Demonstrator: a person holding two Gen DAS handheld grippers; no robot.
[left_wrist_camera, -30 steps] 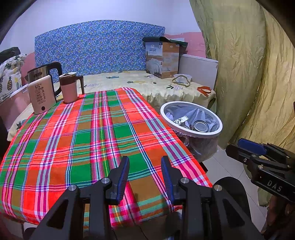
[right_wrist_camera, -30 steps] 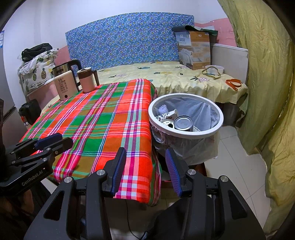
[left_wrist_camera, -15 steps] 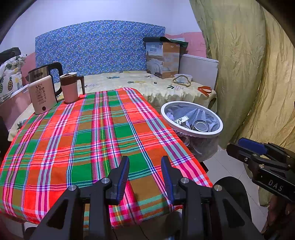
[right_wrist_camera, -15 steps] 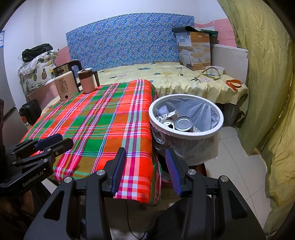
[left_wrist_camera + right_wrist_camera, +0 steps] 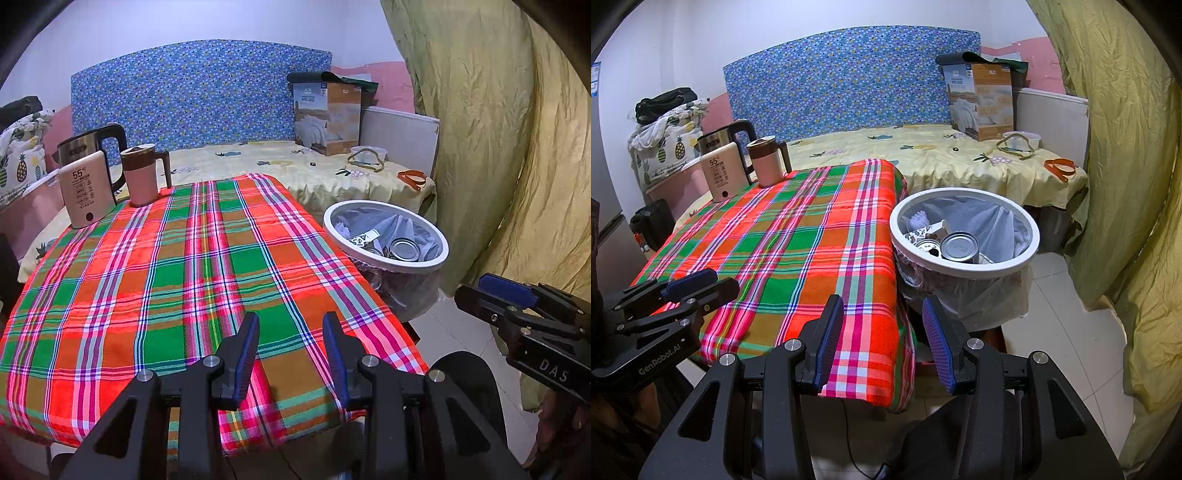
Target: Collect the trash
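A white-rimmed trash bin point(image 5: 386, 261) point(image 5: 964, 268) with a clear liner stands beside the table's right edge. Inside it lie tin cans point(image 5: 959, 246) point(image 5: 405, 249), a printed carton point(image 5: 925, 232) and other scraps. My left gripper point(image 5: 291, 325) hovers open over the near edge of the plaid tablecloth point(image 5: 177, 280), nothing between its blue pads. My right gripper point(image 5: 883, 309) is open too, held low by the table's near right corner, short of the bin. Each gripper shows in the other's view: the right gripper point(image 5: 480, 291) at the right edge, the left gripper point(image 5: 705, 284) at the left edge.
A kettle point(image 5: 726, 142), a white thermostat-style box marked 55 point(image 5: 723, 173) and a pink lidded mug point(image 5: 767, 162) stand at the table's far left corner. Behind is a bed point(image 5: 938, 158) with a cardboard box point(image 5: 979, 99). Green curtains point(image 5: 1126, 166) hang on the right over tiled floor point(image 5: 1067, 332).
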